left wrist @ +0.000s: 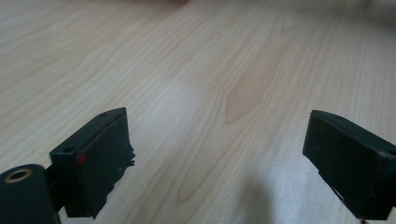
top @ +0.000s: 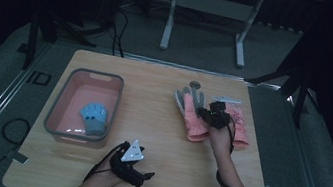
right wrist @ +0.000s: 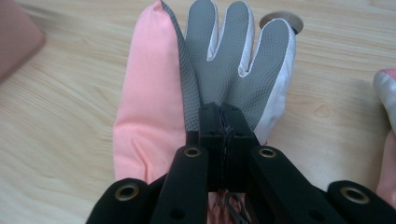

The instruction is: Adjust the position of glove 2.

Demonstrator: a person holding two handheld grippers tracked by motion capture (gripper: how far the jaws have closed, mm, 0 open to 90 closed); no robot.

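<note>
- Gripping the pink glove (right wrist: 149, 116) near the base of its grey palm, the right tongs (right wrist: 225, 135) have their jaws pressed together on a fold of its fabric.
- It lies flat on the right half of the counter (top: 160, 123), beside a second pink glove (top: 240, 128).
- It looks soft, padded and light, so it should sag and fold when lifted; the textured grey palm probably gives a surer pinch than the smooth pink shell.
- A hold at the cuff or mid-palm seems best.
- Its long axis runs from cuff to fingertips, fingers pointing toward the far edge, palm up.
- Left tongs (left wrist: 215, 163) stand wide, holding nothing, over bare wood.
- A blue glove (top: 93, 117) rests in the pink basin (top: 59, 102).
</note>
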